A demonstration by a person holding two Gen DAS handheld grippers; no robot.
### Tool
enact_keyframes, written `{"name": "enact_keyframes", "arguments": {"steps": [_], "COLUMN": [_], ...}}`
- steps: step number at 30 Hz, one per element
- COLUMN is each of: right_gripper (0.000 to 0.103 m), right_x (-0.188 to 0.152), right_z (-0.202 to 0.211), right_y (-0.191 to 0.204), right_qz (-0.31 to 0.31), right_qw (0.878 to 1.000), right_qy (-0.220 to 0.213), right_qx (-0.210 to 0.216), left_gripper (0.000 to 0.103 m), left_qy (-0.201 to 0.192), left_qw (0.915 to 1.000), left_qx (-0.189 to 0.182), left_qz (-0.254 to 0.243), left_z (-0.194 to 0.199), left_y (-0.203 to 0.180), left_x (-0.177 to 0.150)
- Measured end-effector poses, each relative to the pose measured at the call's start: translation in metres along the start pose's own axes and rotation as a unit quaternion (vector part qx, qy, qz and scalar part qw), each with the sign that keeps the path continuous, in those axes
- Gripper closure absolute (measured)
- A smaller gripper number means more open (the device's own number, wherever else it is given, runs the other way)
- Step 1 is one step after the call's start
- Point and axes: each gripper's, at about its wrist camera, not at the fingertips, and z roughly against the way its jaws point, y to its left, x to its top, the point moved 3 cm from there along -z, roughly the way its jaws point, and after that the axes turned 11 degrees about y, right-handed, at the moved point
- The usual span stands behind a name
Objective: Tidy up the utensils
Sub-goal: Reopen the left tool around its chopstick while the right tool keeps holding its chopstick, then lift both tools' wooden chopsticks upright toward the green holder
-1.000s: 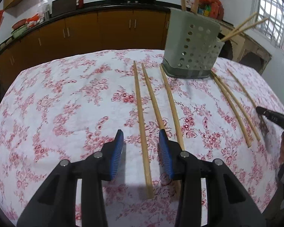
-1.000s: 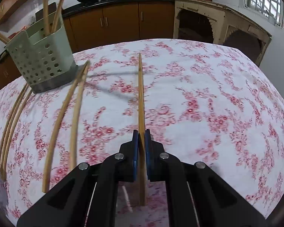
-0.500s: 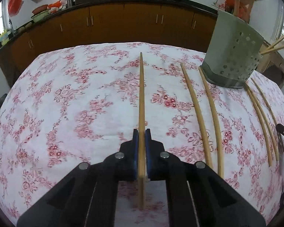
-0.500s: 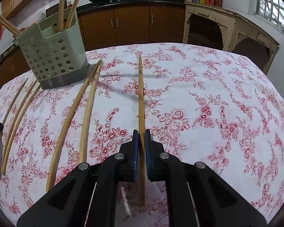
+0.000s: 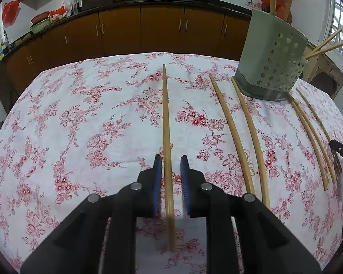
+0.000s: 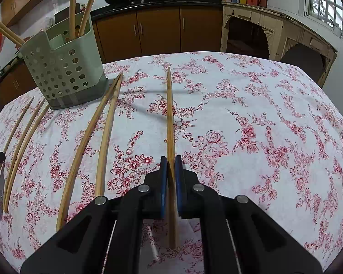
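Left wrist view shows my left gripper (image 5: 169, 182) with its blue pads parted a little, a chopstick (image 5: 166, 137) lying between them on the floral tablecloth (image 5: 80, 125); a gap shows on each side, so I hold nothing there. Two more chopsticks (image 5: 237, 137) lie to the right, running up to the green perforated holder (image 5: 272, 68), and three others (image 5: 313, 137) lie past it. Right wrist view has my right gripper (image 6: 171, 182) clamped tight on a single chopstick (image 6: 170, 118) that points straight ahead above the cloth. The holder (image 6: 64, 70) stands far left with several chopsticks upright inside.
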Motion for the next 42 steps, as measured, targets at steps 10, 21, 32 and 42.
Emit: {"name": "enact_keyframes", "arguments": {"steps": [10,21,32,42], "right_gripper": [0.095,0.095,0.095,0.096], "right_x": [-0.001,-0.001,-0.005,-0.014], "right_z": [0.000,0.000,0.002,0.035], "right_y": [0.001,0.002,0.002,0.004], "right_qz": [0.000,0.000,-0.002,0.016], "right_qw": [1.000,1.000,1.000,0.999], "right_qy": [0.000,0.000,0.001,-0.036], "right_qx": [-0.001,-0.002,0.001,-0.008], "left_gripper": [0.084,0.084,0.084,0.095], "left_qy": [0.000,0.001,0.002,0.006], "left_qw": [1.0000,0.9999,0.9998,0.9995], "left_qx": [0.000,0.011,0.017,0.026], "left_qz": [0.000,-0.011,-0.008,-0.018], "left_z": [0.000,-0.001,0.005,0.022], "left_y": [0.000,-0.002,-0.001,-0.001], "left_x": [0.000,-0.001,-0.014,-0.025]}}
